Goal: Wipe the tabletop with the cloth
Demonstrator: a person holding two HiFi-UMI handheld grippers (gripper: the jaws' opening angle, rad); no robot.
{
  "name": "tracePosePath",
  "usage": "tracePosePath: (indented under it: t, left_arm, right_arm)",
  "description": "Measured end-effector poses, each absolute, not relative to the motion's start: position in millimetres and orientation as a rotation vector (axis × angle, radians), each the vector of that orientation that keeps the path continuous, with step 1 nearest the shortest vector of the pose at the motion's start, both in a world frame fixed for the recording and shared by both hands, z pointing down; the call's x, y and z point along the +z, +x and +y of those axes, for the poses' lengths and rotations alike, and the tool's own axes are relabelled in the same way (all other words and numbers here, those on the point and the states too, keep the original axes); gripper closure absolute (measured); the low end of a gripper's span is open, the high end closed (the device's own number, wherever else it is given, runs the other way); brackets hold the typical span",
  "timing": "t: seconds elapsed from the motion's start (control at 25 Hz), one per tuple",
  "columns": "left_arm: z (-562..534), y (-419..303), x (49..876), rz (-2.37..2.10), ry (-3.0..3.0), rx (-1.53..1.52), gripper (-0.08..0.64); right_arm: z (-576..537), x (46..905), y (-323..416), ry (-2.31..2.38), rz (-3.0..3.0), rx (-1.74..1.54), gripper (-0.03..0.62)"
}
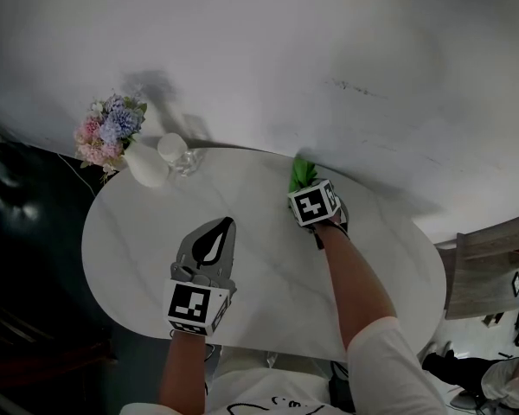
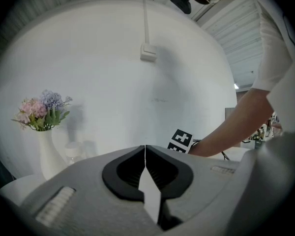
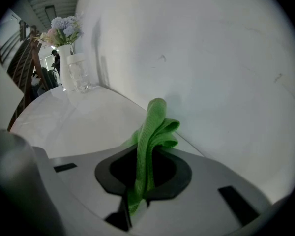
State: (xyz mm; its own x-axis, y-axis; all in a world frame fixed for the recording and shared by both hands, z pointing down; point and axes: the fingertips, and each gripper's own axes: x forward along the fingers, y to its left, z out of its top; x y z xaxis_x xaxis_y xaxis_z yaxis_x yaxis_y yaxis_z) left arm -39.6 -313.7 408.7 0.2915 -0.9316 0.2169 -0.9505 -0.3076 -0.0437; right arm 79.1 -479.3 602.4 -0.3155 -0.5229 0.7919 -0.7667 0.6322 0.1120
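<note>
My right gripper [image 3: 140, 183] has its jaws clenched on the green cloth [image 3: 155, 132], over the table's [image 1: 156, 240] far edge. My left gripper [image 1: 214, 236] is closed, empty. Wiping seems about to start: press down, then sweep.

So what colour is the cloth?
Bright green; the cloth shows best in the right gripper view.

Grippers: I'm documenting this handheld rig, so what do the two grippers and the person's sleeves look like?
Both the left gripper and right gripper have pale grey bodies with black pads lining the jaws. Each carries a white cube printed with black square markers. The person wears a white short sleeve on the right arm.
</note>
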Motion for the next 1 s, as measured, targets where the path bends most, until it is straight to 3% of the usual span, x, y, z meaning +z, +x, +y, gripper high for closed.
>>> tracePosePath:
  t: [1.0]
  left_arm:
    - [-312.1, 27.5, 405.4, -1.756, 2.497, 0.303, 0.541]
  right_arm:
    - [-472.3, 602.9, 184.8, 1.088, -1.917, 0.372, 0.548]
